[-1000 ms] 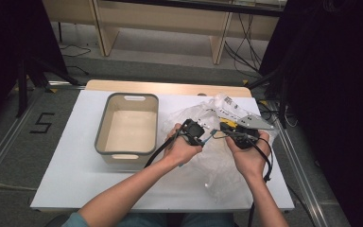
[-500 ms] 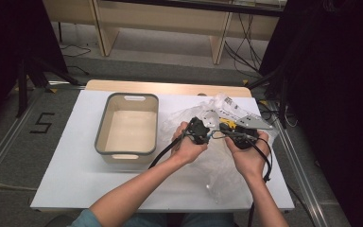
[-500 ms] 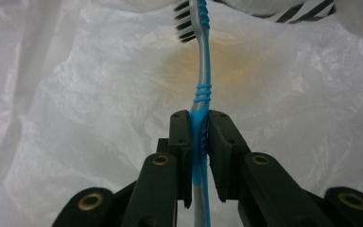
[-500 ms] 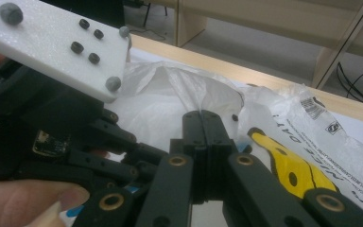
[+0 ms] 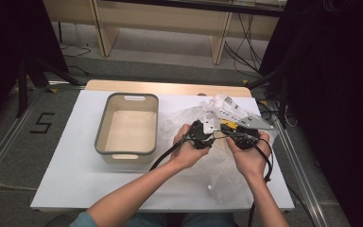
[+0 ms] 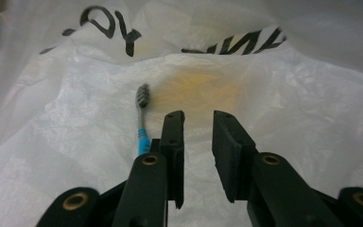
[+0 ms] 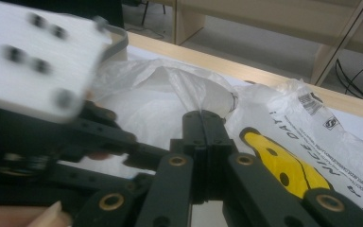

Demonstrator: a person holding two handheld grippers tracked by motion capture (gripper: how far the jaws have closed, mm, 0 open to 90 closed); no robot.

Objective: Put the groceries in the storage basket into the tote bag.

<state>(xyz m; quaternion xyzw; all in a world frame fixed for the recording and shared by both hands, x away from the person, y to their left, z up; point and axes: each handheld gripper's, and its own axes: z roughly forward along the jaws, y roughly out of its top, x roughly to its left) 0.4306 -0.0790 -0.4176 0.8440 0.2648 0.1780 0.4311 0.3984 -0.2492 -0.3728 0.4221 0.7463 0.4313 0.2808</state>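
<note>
A thin white plastic bag with black print and a yellow face lies at the table's right. My right gripper is shut on a gathered fold of the bag's edge and holds it up. My left gripper reaches inside the bag. Its jaws have just been opening, and nothing is between them. A toothbrush with a blue handle and grey bristles lies on the bag's inner film, just left of the left jaw. In the high view the left gripper and the right gripper sit close together over the bag.
A beige bin with a grey rim stands empty on the white table, left of the hands. Shelving legs and cables stand on the floor beyond the table's far edge.
My left hand has shifted a little to the right, closer to the right gripper and the bag's mouth. The right hand has stayed put.
</note>
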